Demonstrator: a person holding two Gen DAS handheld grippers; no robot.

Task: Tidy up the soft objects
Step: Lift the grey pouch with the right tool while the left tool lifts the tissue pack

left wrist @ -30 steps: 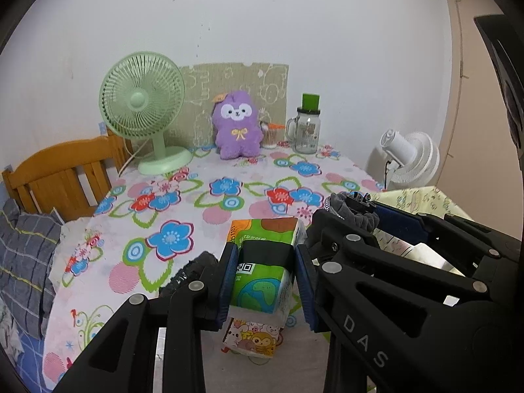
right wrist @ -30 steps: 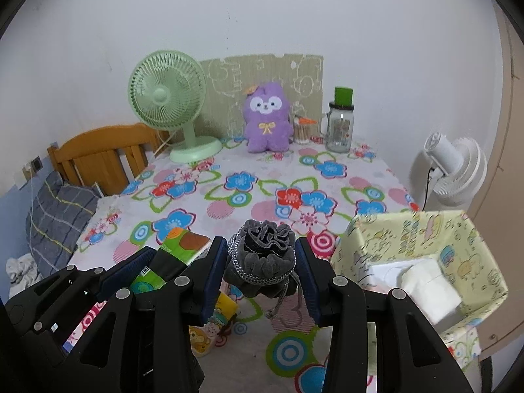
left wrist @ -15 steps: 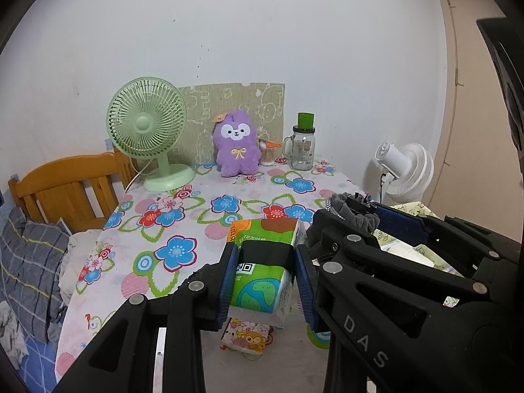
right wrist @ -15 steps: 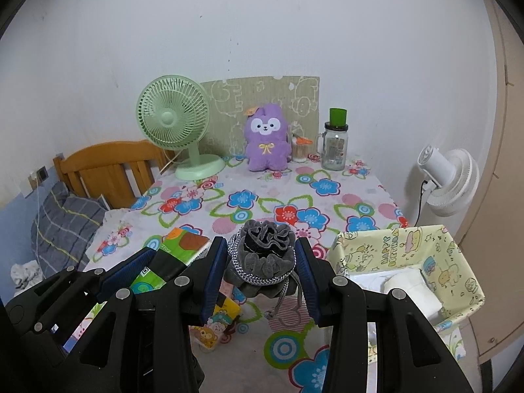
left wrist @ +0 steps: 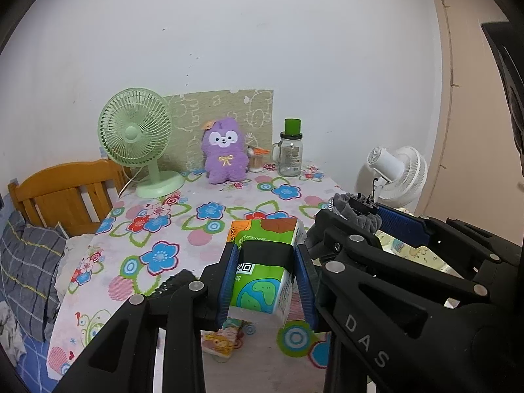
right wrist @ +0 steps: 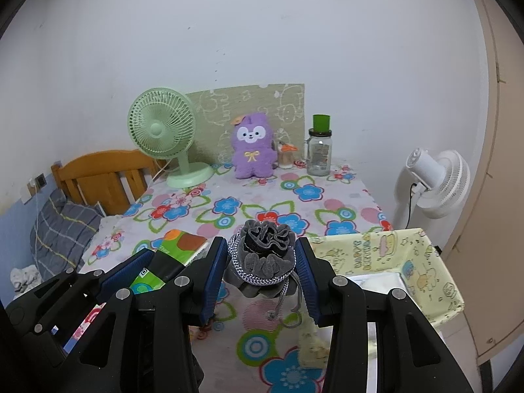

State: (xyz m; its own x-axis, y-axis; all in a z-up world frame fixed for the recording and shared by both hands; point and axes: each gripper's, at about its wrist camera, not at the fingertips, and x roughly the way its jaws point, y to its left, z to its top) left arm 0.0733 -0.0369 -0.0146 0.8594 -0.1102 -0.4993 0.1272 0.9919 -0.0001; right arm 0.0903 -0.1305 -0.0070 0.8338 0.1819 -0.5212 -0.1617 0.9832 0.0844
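Note:
My left gripper (left wrist: 266, 255) is shut on a green and orange tissue pack (left wrist: 262, 262) and holds it above the flowered tablecloth (left wrist: 157, 229). My right gripper (right wrist: 262, 252) is shut on a grey drawstring pouch (right wrist: 262, 255), held above the table just left of a yellow fabric basket (right wrist: 393, 255). The pouch also shows in the left wrist view (left wrist: 357, 213), and the tissue pack in the right wrist view (right wrist: 177, 249). A small cartoon tissue packet (left wrist: 222, 340) lies on the cloth below the left gripper. White items (right wrist: 376, 283) lie inside the basket.
At the table's far edge stand a green desk fan (left wrist: 137, 140), a purple plush toy (left wrist: 224, 150), a small jar (left wrist: 257, 159) and a glass bottle with a green lid (left wrist: 290, 150). A wooden chair (left wrist: 65, 193) is left, a white floor fan (left wrist: 398, 177) right.
Both grippers have risen and drawn back from the table with their loads still held; the table and far objects look smaller and lower in view.

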